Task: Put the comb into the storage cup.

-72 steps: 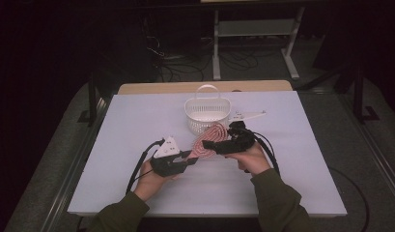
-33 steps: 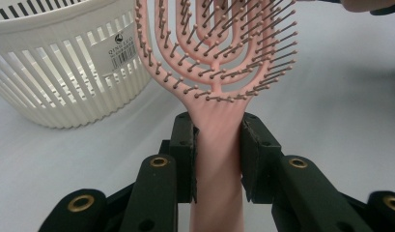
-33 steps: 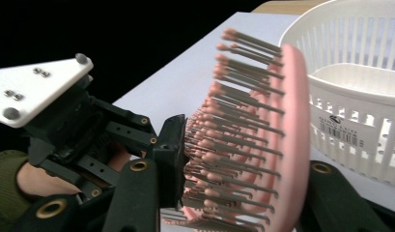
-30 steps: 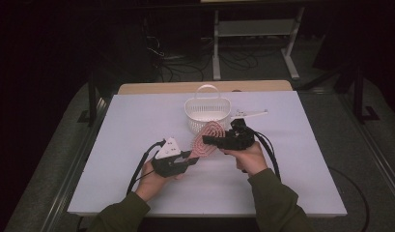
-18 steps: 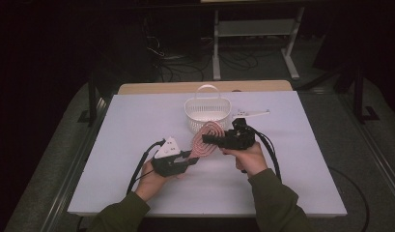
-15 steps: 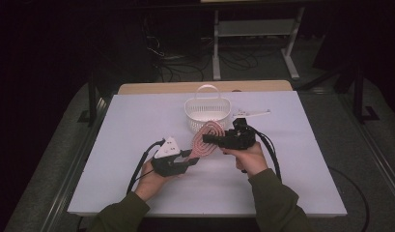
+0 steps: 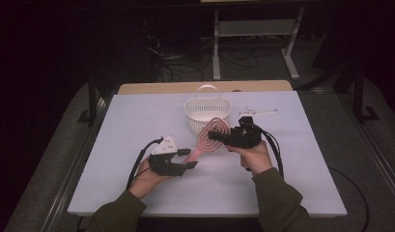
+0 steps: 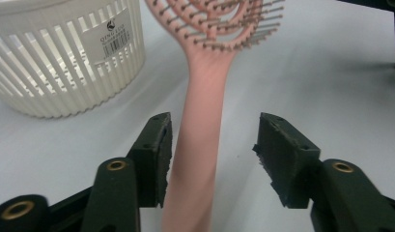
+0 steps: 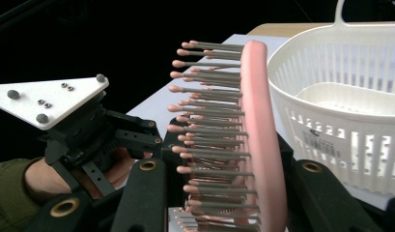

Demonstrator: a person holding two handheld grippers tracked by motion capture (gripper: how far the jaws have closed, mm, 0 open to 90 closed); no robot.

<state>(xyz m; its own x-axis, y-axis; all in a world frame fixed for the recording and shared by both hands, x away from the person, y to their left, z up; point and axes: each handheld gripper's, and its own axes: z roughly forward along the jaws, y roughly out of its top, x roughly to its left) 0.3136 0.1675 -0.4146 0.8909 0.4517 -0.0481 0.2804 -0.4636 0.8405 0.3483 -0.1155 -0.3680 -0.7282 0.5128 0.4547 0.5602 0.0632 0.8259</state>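
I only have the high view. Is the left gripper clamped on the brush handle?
Observer: No. The left gripper's fingers have just been opening; the pink hairbrush's handle lies between them, with a clear gap on one side.
Operator: Does the right one have the head?
Observer: Yes. The right gripper is shut on it, bristles toward one finger, back toward the other.
Operator: Basket?
Observer: What shows of the white basket's floor is bare.

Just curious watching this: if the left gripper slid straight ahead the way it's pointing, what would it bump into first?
Probably the pink hairbrush: its handle already lies between the left gripper's parted pads, so the bristled head comes first.
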